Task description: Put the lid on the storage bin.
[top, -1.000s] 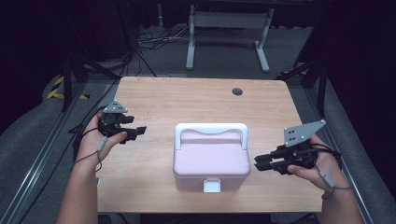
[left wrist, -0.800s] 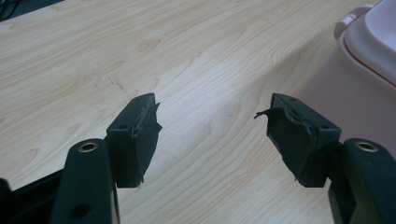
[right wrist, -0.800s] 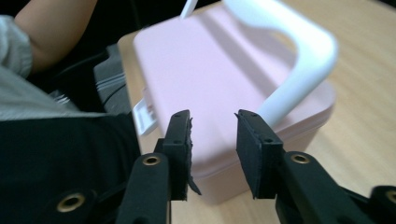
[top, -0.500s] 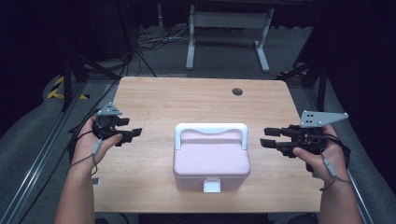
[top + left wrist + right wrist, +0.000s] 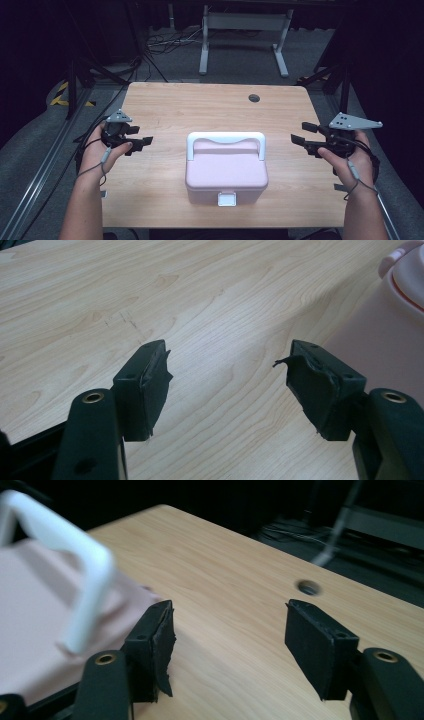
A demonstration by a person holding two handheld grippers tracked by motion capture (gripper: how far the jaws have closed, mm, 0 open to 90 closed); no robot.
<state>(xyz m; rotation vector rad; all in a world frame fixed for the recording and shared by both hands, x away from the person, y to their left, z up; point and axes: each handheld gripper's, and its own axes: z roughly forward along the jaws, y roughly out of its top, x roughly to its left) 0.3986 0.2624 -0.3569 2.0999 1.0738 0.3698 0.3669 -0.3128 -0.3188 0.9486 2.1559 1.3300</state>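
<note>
— High view first: where's the pink box (image 5: 226,172)?
— Mid-desk (image 5: 200,105), lid shut (contents hidden), white handle (image 5: 225,139) lying flat, between both claws.
— Left gripper view?
— Left claw (image 5: 227,377) spread, empty.
— Right gripper view?
— Right claw (image 5: 230,630) just opened wide, empty.

Closed pink box (image 5: 226,172), white handle
</note>
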